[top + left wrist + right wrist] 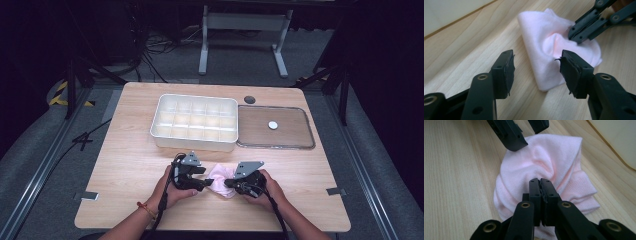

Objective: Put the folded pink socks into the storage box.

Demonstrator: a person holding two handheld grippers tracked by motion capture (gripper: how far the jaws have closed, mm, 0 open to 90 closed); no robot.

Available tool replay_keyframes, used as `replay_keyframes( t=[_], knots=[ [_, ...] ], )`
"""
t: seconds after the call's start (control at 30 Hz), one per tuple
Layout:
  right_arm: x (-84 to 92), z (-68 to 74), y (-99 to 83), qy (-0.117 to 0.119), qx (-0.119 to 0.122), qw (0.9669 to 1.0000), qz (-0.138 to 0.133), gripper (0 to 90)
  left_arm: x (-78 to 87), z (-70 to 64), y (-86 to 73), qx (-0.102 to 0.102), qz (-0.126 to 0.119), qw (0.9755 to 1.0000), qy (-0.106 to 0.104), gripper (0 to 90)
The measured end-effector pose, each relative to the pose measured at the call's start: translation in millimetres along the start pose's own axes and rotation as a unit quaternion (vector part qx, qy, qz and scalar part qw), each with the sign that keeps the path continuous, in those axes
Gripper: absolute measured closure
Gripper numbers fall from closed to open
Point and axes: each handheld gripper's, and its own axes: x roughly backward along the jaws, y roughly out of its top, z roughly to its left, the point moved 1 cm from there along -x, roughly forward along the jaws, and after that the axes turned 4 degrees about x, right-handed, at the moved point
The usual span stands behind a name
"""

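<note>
The pale pink, soft knitted cloth [541, 167] lies bunched in folds on the light wooden tabletop [125, 165]. The right gripper [540, 182] has its fingers pinched tight on a central fold. The left gripper [536, 65] is part open, its fingers astride the cloth's edge, not pressing.

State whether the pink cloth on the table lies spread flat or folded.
Folded and bunched: the pink cloth shows stacked layers at its edge and puckers where the right tool pinches it.
</note>
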Motion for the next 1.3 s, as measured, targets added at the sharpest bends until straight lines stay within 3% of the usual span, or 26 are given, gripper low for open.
replay_keyframes(
  t=[0.13, 0.2, 0.63, 0.8, 0.87, 1.03, 1.17, 1.2, 1.3],
  knots=[
    [0.0, -0.2, -0.1, 0.001, 0.0, 1.0, -0.001, 88.3, -3.1, -1.4, 0.2, -0.002, 0.007, 0.9999, 0.008, 47.5],
    [0.1, 0.1, -0.3, 0.001, -0.002, 1.0, -0.001, 88.3, -5.1, -1.8, 0.6, -0.008, 0.012, 0.9995, 0.027, 45.8],
    [-0.1, 3.1, -0.4, -0.01, 0.004, 0.9999, -0.003, 88.4, -12.4, -4.7, 3.0, -0.026, 0.024, 0.9987, 0.037, 45.3],
    [-0.1, 2.4, 0.4, -0.009, 0.009, 0.9999, 0.0, 88.3, -12.2, -4.3, 4.3, -0.027, 0.03, 0.999, 0.019, 58.2],
    [0.0, 2.8, 1.0, -0.01, 0.012, 0.9999, 0.003, 88.3, -11.8, -3.1, 4.9, -0.027, 0.035, 0.9989, 0.014, 59.1],
    [2.1, 3.1, 1.8, -0.013, 0.019, 0.9997, 0.01, 87.5, -12.3, -1.1, 5.3, -0.016, 0.034, 0.9993, -0.002, 68.9],
    [5.2, 2.5, 1.6, -0.017, 0.022, 0.9995, 0.015, 87.2, -12.9, -0.6, 5.6, -0.011, 0.028, 0.9995, -0.008, 73.4],
    [6.4, 1.4, 0.9, -0.027, 0.024, 0.9992, 0.018, 87.6, -12.3, -1.0, 5.6, -0.014, 0.03, 0.9994, -0.005, 76.6],
    [6.0, 0.3, -0.1, -0.022, 0.017, 0.9995, 0.018, 87.6, -12.1, -2.3, 6.2, -0.015, 0.022, 0.9996, -0.001, 77.9]
  ],
)
